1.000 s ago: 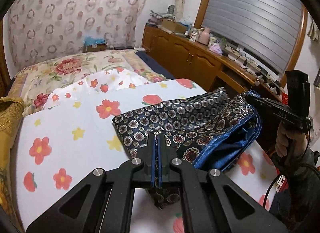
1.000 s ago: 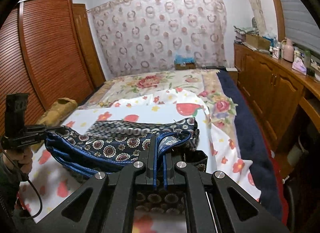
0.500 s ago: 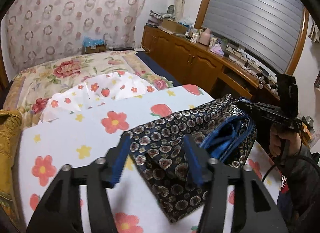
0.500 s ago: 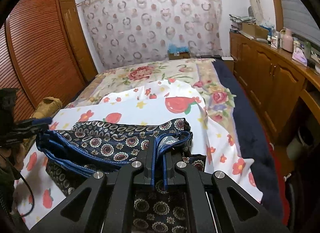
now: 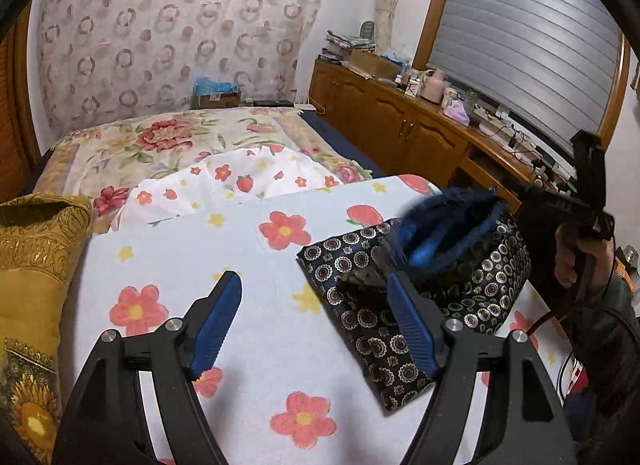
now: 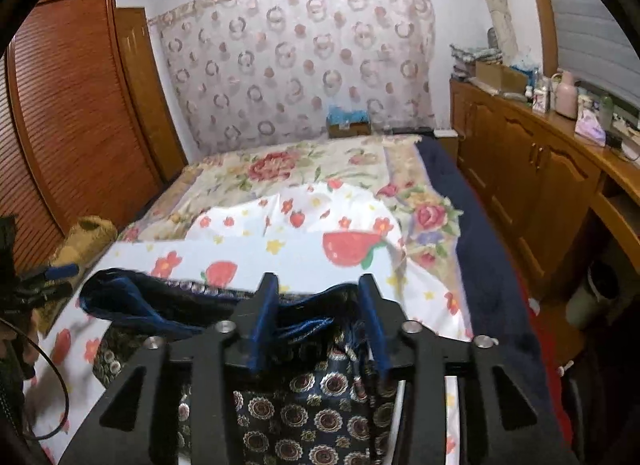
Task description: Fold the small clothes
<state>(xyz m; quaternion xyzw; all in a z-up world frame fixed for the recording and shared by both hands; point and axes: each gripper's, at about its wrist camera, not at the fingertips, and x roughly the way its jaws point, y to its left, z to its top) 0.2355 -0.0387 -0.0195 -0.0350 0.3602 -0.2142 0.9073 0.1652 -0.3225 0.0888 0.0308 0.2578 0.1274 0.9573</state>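
Jaws opening on both grippers, left gripper (image 5: 314, 325) empty over bare sheet (image 5: 256, 345), right gripper (image 6: 320, 321) letting go. Patterned garment (image 5: 400, 293) dropped lower right, blue lining bunched between right pads, apparently released to settle the fold.

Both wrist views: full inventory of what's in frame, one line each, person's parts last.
patterned garment: 1, navy with medallion print and blue lining, rumpled on the near sheet, a fold lofted.
flower-print sheet: 1, white with red flowers and strawberries, over the near surface.
floral bedspread: 1, cream with roses, farther back.
cushion: 1, gold, left edge.
cabinet: 1, wooden, right wall, clutter on top.
wardrobe: 1, brown, slatted.
curtain: 1, pale with ring print, back wall.
left hand-held gripper: 1, black with blue pads, opening, nothing between.
right hand-held gripper: 1, same, opening, garment between.
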